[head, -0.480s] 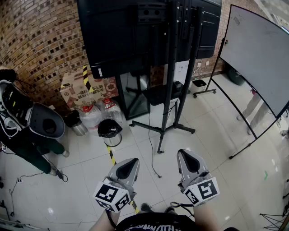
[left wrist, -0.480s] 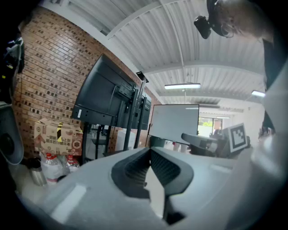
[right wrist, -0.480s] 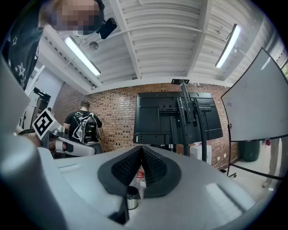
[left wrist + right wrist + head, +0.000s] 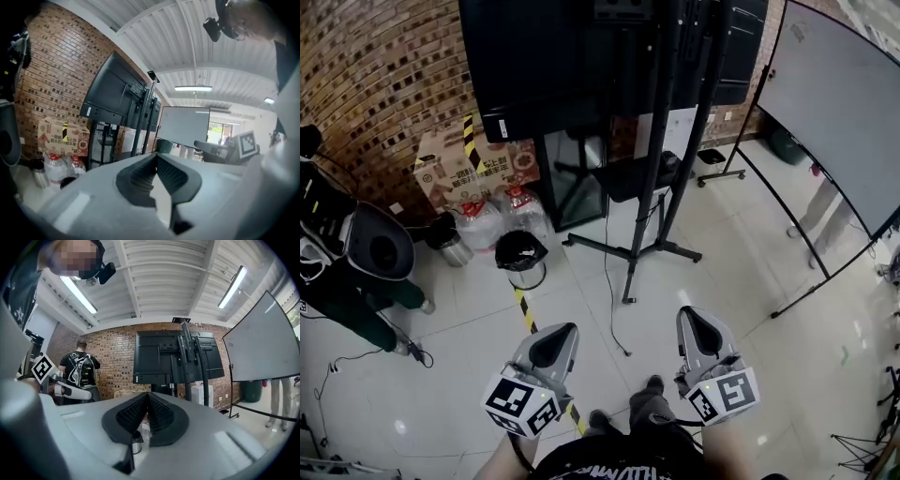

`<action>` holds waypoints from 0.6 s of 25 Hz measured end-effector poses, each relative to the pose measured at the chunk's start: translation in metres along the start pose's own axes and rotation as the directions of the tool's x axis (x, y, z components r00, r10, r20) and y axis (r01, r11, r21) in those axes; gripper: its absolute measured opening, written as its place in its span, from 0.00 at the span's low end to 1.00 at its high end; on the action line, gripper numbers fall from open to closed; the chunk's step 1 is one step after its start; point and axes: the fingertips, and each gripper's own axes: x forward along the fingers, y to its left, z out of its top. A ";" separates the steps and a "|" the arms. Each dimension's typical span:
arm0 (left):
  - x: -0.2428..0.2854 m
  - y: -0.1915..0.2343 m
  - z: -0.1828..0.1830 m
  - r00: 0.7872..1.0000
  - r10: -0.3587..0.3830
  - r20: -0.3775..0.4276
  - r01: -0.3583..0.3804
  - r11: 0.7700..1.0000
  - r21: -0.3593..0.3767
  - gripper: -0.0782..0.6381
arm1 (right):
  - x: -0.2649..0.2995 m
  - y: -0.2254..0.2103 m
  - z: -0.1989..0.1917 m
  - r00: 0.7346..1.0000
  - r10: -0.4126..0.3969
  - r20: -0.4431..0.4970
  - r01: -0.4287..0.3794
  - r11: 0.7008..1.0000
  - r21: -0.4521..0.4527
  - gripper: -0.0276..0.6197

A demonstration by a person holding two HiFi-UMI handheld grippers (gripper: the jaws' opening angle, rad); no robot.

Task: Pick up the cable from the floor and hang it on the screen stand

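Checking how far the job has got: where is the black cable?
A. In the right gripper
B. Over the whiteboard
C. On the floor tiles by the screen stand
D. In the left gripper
C: the cable trails over the tiles below the screen stand, while the left gripper and right gripper are both shut on nothing.

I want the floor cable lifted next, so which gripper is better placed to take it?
Right, but only narrowly. The cable has a loose end that curls toward the right gripper, which looks slightly nearer than the left gripper. Both are shut and empty, so either must open first.
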 end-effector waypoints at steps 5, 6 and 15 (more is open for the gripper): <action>0.006 0.011 -0.001 0.999 0.039 -0.016 -0.039 0.999 -0.004 0.12 | 0.026 -0.019 -0.003 1.000 0.001 0.001 -0.001 1.000 0.014 0.05; 0.008 0.014 -0.002 0.999 0.051 -0.019 -0.051 0.999 -0.005 0.12 | 0.033 -0.022 -0.003 1.000 0.011 0.006 -0.011 1.000 0.016 0.05; 0.080 0.044 -0.001 0.988 0.143 -0.051 -0.145 0.989 -0.034 0.12 | 0.126 -0.084 -0.044 0.994 0.111 -0.021 -0.110 0.993 0.041 0.05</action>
